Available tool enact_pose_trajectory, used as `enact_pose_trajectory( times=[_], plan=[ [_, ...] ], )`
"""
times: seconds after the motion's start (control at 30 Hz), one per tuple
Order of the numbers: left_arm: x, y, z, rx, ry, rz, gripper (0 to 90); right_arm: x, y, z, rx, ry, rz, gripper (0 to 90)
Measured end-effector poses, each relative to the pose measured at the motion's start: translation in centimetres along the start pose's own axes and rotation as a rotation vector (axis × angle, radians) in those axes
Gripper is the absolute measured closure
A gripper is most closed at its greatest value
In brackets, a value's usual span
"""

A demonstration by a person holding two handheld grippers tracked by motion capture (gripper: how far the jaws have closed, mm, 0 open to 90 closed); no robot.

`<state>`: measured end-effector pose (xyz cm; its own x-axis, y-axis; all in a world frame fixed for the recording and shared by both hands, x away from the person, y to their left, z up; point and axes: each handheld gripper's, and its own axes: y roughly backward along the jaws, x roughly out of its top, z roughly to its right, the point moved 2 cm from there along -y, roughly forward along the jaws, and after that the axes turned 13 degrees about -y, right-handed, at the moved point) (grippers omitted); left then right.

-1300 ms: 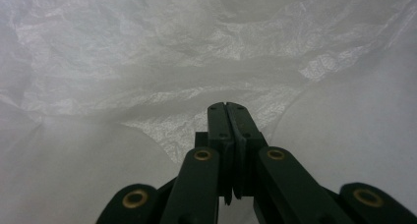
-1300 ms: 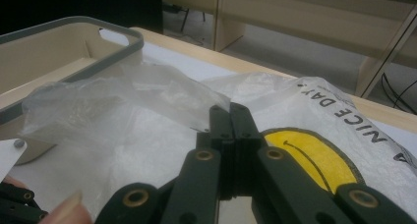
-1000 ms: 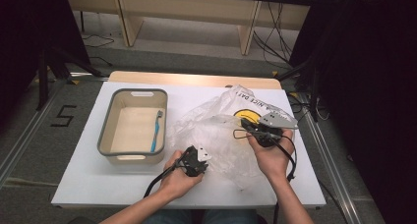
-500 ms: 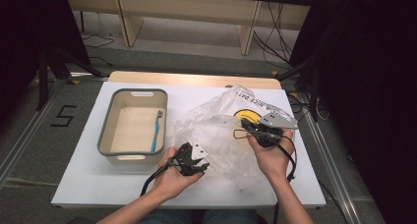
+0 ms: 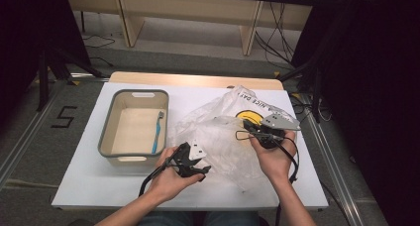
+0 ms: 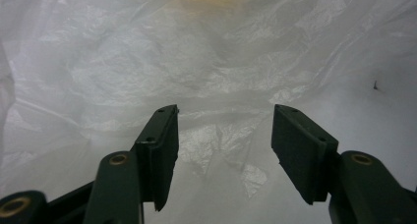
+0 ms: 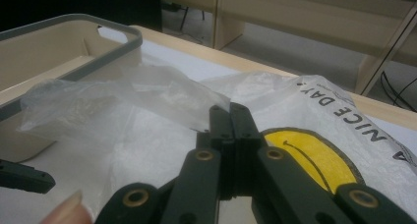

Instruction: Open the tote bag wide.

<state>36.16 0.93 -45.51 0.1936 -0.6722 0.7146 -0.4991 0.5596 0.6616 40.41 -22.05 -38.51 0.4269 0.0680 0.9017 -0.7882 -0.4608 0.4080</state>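
On the table's near right, the right gripper (image 5: 246, 132) pinches the plastic bag (image 5: 223, 137). The left gripper (image 5: 200, 169), tilted toward the bag's near-left edge, has just been opening, its jaws wide with nothing between them.

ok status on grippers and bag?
Left gripper jaws just opened, nothing between. Right gripper shut on plastic bag. Nothing in the way.

We see a beige bin (image 5: 133, 124) on the white table (image 5: 89, 181). A blue toothbrush (image 5: 157, 132) lies inside it.
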Motion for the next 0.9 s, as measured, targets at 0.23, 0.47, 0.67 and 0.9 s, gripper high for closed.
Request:
enact_pose_trajectory(
  times=[0.23,0.47,0.67,0.9],
  plan=[
    [0.0,1.2,-0.8,0.018,-0.011,0.011,42.5,0.0,0.0,0.1,-0.001,0.004,0.003,90.0],
    [0.0,2.1,-1.6,0.03,0.015,0.015,40.5,0.0,0.1,0.1,0.0,0.004,0.003,90.0],
    [0.1,3.0,-2.4,0.038,0.047,0.041,38.4,-0.1,0.0,0.1,-0.003,0.003,-0.002,90.0],
    [0.1,3.8,-3.4,0.076,0.091,0.051,29.1,-0.1,-0.1,0.1,-0.001,0.007,-0.004,90.0]
  ],
)
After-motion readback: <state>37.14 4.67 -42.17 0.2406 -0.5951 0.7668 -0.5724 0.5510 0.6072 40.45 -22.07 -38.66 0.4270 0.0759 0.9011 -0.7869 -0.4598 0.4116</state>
